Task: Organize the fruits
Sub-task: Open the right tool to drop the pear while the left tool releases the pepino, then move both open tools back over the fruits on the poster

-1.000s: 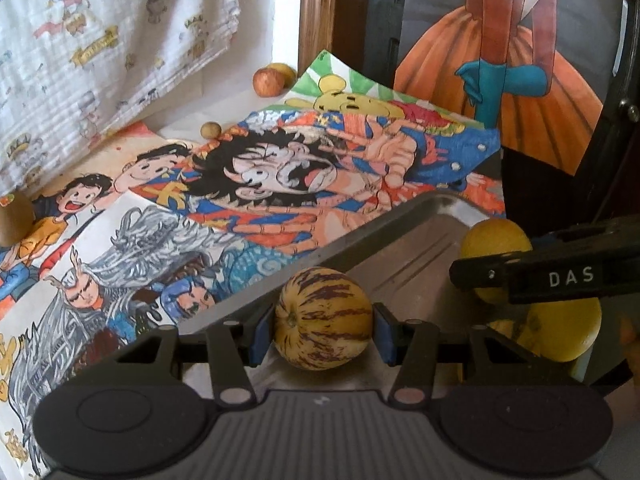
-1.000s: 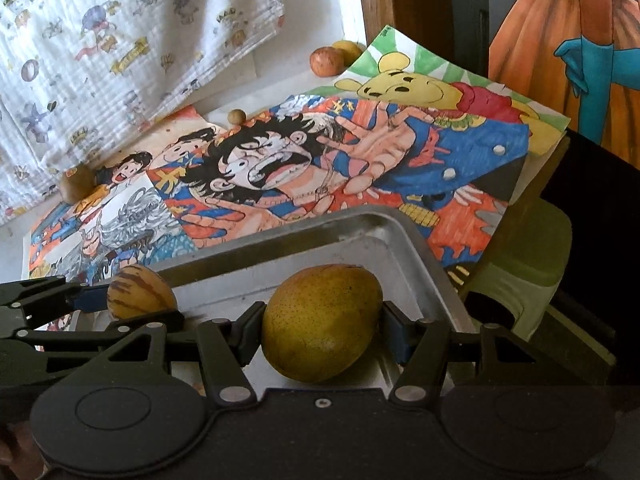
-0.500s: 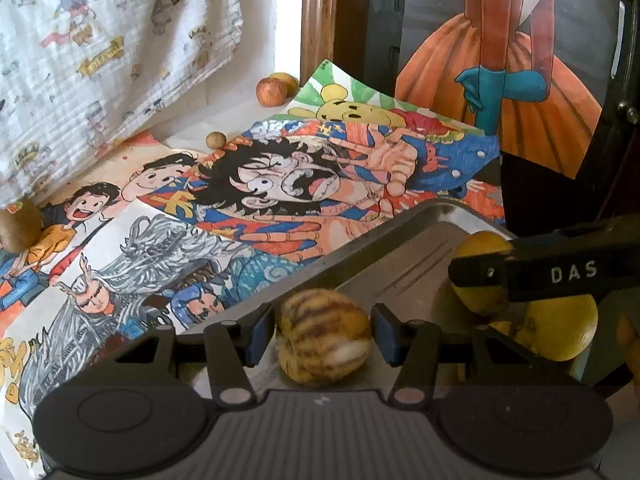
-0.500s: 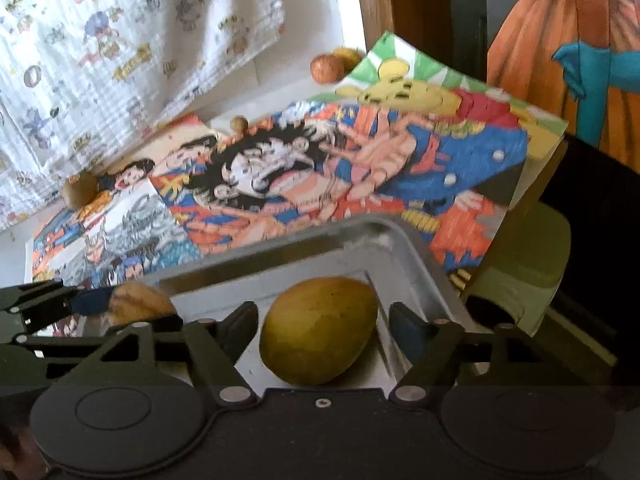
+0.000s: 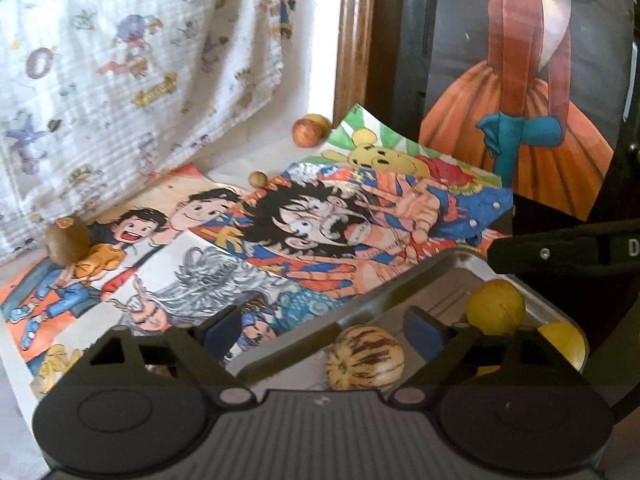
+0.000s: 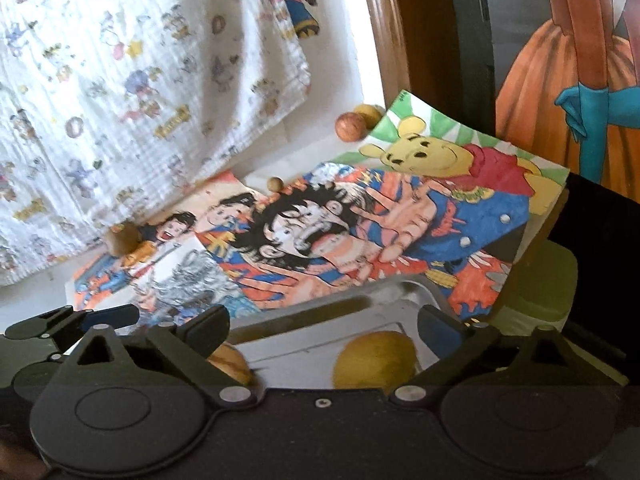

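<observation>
Both grippers, left (image 5: 316,326) & right (image 6: 322,326), gaped wide, gripping nothing. Striped melon (image 5: 363,359) & mango (image 6: 374,358) sat loose in metal tray (image 5: 444,264) at 5 o'clock, prob. collecting fruit there.

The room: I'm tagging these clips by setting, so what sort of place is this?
Probably a home, maybe a child's room or play corner. A cartoon-print cloth hangs on the wall, hand-coloured cartoon drawings cover the surface, and fruit lies in a metal tray beside a wooden door frame.
</observation>
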